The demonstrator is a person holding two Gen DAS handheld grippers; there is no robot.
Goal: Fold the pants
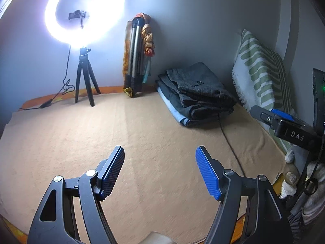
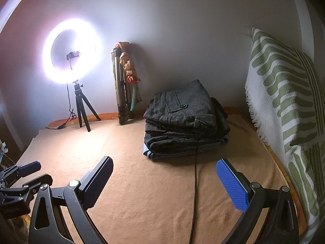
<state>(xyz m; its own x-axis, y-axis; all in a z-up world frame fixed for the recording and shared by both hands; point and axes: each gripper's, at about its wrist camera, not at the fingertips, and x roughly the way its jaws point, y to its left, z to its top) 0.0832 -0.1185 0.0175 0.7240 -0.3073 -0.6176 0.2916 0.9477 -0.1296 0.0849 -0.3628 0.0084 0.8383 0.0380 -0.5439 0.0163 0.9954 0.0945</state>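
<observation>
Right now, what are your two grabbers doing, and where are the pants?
Left gripper open, empty. Right gripper open, empty. Folded pants top the clothes stack, untouched. Black cable trails across the blanket toward the stack.

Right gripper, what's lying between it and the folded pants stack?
In the right wrist view, only bare tan blanket and a dark cable lie between the right gripper and the folded pants stack.

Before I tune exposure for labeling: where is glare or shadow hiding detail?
Left wrist view: ring light blows out, washing the wall around it. Right wrist view: same glare, smaller; the pants stack stays readable, casting a shadow in front.
</observation>
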